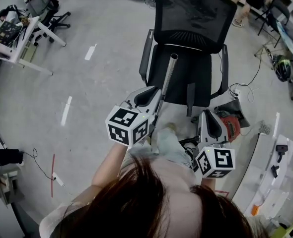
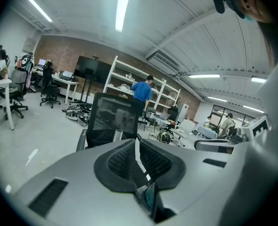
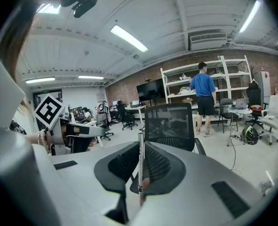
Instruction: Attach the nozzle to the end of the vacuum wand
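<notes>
The silver vacuum wand slants across the black chair seat, its open end toward the backrest. That end shows just above my left jaws. A narrow dark grey nozzle lies to its right and sticks out past the seat's front edge. My left gripper is shut, close beside the wand's near part. My right gripper is shut, just right of the nozzle. A thin grey tube stands upright along the seam of its pads. I cannot tell whether the pads touch it.
The black mesh office chair stands straight ahead. A red and black machine and cables lie on the floor to its right. White shelving is at the right, desks at the far left. A person in blue stands by shelves.
</notes>
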Demonstrator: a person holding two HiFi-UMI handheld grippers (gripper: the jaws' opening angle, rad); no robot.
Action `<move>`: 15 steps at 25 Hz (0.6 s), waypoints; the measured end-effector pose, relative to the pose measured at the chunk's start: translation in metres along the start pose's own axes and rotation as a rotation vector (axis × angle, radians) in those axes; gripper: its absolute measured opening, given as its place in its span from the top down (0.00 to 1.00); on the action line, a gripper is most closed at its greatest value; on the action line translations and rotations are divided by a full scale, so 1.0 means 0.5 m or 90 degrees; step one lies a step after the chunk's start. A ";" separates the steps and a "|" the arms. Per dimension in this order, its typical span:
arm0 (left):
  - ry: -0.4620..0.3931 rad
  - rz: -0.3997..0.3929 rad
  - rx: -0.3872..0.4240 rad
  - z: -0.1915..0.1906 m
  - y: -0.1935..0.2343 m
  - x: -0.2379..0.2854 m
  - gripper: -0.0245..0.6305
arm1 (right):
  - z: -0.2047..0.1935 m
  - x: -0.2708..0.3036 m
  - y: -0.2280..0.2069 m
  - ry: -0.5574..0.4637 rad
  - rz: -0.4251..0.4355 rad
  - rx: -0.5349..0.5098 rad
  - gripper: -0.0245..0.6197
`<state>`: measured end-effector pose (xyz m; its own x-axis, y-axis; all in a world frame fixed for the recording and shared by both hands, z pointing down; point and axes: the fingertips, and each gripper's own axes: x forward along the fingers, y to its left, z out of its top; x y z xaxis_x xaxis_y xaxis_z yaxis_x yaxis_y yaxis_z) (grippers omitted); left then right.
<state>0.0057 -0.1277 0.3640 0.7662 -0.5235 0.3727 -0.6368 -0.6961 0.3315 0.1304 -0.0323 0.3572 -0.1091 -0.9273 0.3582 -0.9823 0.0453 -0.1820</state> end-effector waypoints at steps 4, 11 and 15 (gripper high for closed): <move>0.002 0.019 -0.006 0.002 0.019 0.038 0.93 | -0.004 0.025 -0.024 0.014 0.011 -0.002 0.92; 0.009 0.045 -0.013 -0.002 0.041 0.105 0.93 | -0.014 0.059 -0.064 0.042 0.028 -0.009 0.92; 0.013 0.055 -0.017 -0.008 0.048 0.140 0.93 | -0.020 0.074 -0.086 0.052 0.038 -0.012 0.92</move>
<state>0.0435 -0.1790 0.4017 0.7061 -0.5711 0.4186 -0.7032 -0.6352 0.3194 0.1669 -0.0650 0.3874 -0.1782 -0.8891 0.4215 -0.9764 0.1068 -0.1875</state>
